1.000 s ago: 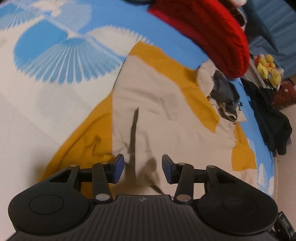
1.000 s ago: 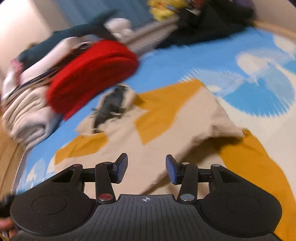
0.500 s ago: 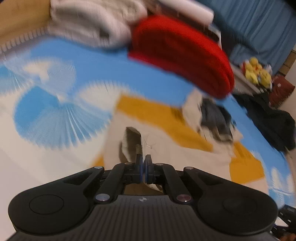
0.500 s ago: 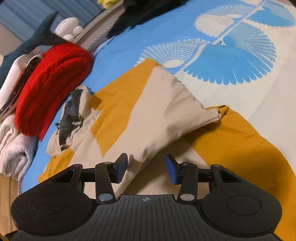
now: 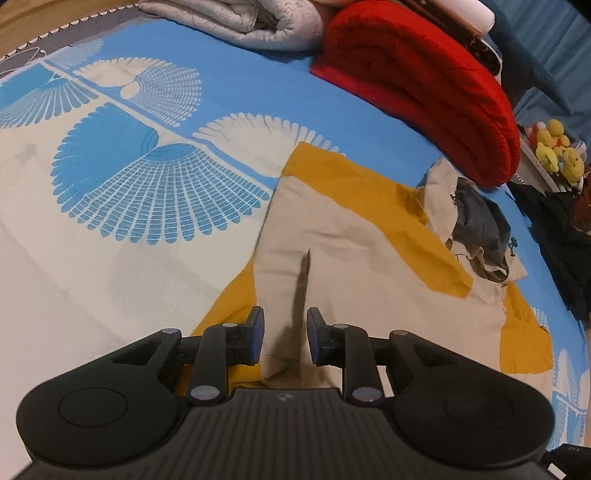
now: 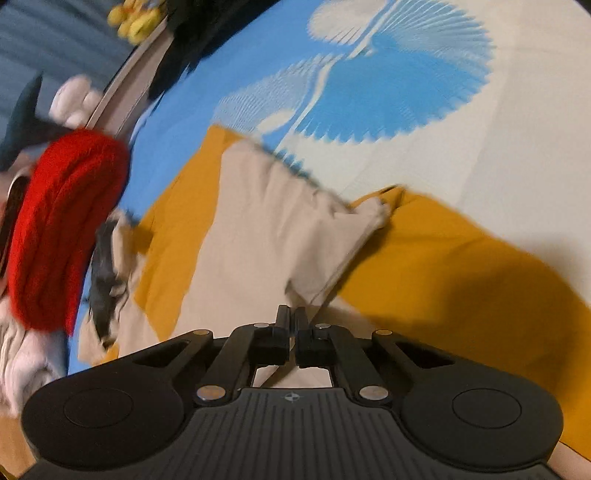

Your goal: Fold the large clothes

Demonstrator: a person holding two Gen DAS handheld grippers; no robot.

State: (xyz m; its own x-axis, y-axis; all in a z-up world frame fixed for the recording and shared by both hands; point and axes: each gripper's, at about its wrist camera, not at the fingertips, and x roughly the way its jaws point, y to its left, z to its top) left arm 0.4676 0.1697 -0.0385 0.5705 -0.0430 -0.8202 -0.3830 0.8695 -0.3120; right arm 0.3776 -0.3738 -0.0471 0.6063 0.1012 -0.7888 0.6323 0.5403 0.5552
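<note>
A large beige and mustard-yellow garment (image 5: 354, 243) lies spread on the bed, its grey-lined hood (image 5: 476, 229) at the far right. My left gripper (image 5: 283, 341) is open, just above the garment's near beige edge, holding nothing. In the right wrist view the same garment (image 6: 258, 236) has a beige flap folded over the yellow part. My right gripper (image 6: 291, 325) is shut on the near beige edge of the garment.
The bedsheet (image 5: 140, 192) is blue and white with fan patterns. A folded red blanket (image 5: 424, 81) and a grey quilt (image 5: 251, 22) lie at the far side. Dark clothes (image 5: 561, 236) and yellow plush toys (image 5: 557, 151) are at the right.
My left gripper, shut on the beige fabric half a second ago, has opened and let it drop flat. My right gripper has closed on the garment's near edge.
</note>
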